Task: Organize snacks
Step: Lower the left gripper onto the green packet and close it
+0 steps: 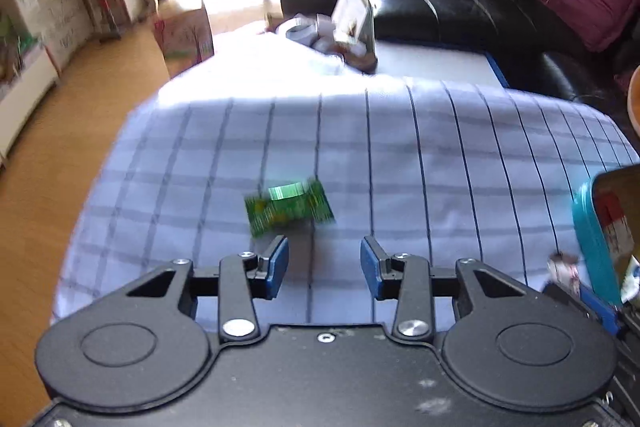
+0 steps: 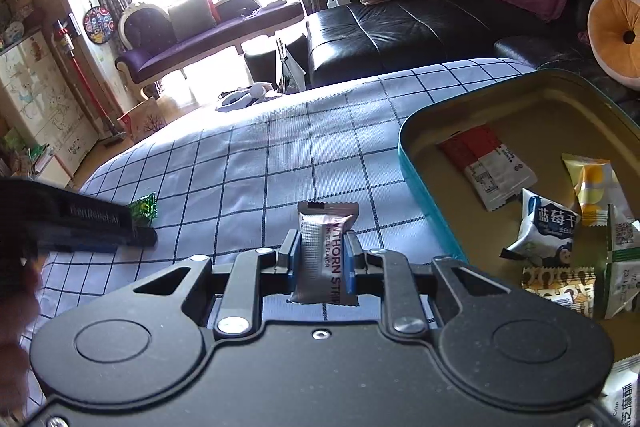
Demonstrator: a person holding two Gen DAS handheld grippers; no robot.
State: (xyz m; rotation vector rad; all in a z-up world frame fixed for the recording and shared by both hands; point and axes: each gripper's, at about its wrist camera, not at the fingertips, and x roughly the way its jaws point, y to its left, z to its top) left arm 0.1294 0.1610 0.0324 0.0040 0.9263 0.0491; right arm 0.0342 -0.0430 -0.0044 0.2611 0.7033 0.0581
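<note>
— How much is done?
— Several snacks [image 2: 548,231] are already laid in the tin [image 2: 424,179]. One bar [image 2: 320,259] is squeezed tight in the right gripper [image 2: 322,259], beside the tin.
— What is left?
— A green snack [image 1: 289,207] is left on the cloth [image 1: 400,155]. The left gripper [image 1: 324,263] is held open just before it.

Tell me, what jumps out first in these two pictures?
Probably the silver hawthorn strip packet, pinched upright in the right gripper above the checked tablecloth. To its right sits a teal tin holding several wrapped snacks. A lone green packet lies on the cloth just ahead of the open left gripper.
</note>
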